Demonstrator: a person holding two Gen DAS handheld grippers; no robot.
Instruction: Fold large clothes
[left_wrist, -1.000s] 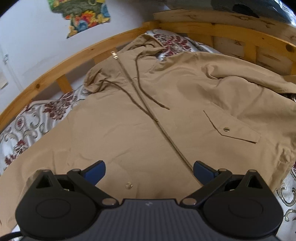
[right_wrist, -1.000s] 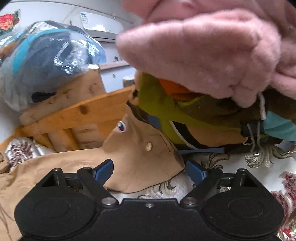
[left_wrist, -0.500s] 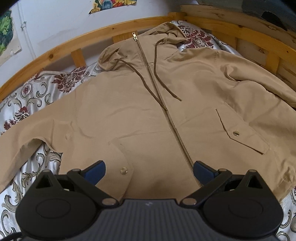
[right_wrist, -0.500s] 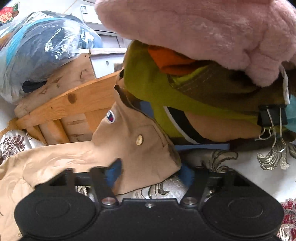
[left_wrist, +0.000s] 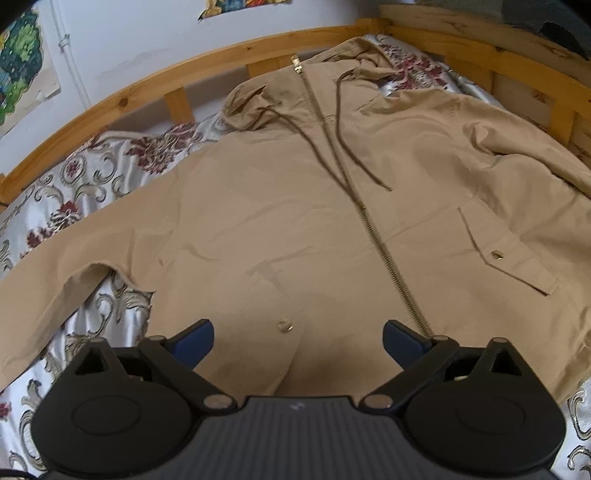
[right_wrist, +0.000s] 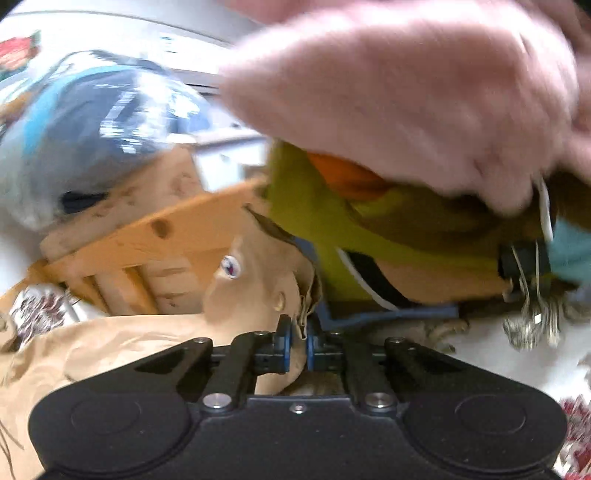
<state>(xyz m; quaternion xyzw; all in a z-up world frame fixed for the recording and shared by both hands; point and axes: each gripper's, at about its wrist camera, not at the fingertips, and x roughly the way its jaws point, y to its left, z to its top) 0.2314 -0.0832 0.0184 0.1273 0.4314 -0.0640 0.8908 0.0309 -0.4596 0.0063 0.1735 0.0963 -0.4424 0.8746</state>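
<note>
A large tan hooded jacket (left_wrist: 288, 221) lies front up and spread out on the bed, zipped, with dark drawstrings and a flap pocket (left_wrist: 498, 251) on its right side. My left gripper (left_wrist: 298, 338) hovers over the jacket's lower hem beside a snap button; its jaws stand wide and are just closing, pressing on nothing. In the right wrist view the jacket's sleeve cuff (right_wrist: 258, 288), with a small logo patch and a snap, is pinched between the blue pads of my right gripper (right_wrist: 299, 345), whose jaws are closing tight on the cloth.
A wooden bed rail (left_wrist: 155, 88) curves around the floral bedsheet (left_wrist: 55, 206). Beside the cuff sits a heap of other clothes: pink fleece (right_wrist: 406, 92) on top, olive and orange garments (right_wrist: 332, 221) under it. A plastic-wrapped bundle (right_wrist: 92, 129) rests past the rail.
My right gripper's jaws have closed from wide apart onto the sleeve cuff. The left gripper has shifted left along the hem, bringing the jacket's left sleeve and more bedsheet into view.
</note>
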